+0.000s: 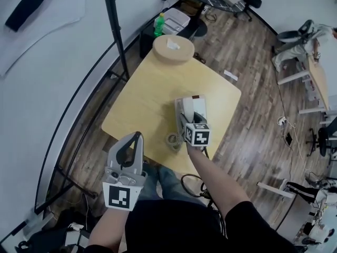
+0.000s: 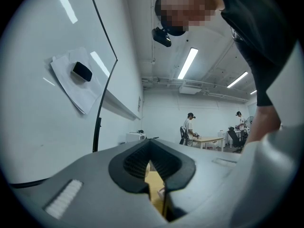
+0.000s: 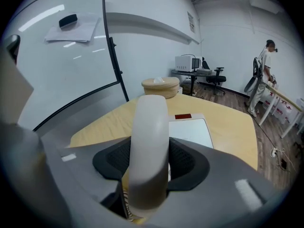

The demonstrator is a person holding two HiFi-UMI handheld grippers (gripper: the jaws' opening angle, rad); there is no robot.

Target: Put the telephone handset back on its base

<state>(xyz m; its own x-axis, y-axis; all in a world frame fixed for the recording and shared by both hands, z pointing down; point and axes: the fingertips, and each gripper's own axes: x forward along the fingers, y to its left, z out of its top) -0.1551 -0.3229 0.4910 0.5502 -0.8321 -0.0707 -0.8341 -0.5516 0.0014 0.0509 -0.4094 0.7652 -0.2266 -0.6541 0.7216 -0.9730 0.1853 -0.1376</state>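
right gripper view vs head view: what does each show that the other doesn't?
Right gripper view only: the grip up close, with the right claw shut on the pale handset, which stands between its jaws.

Head view only: the left claw, shut on nothing, held off the table's near edge; a green bottle beyond the table; what looks like a tape roll near the front edge.

Both: the yellow table, the telephone base with its red label, the round wooden box at the far corner, the whiteboard.
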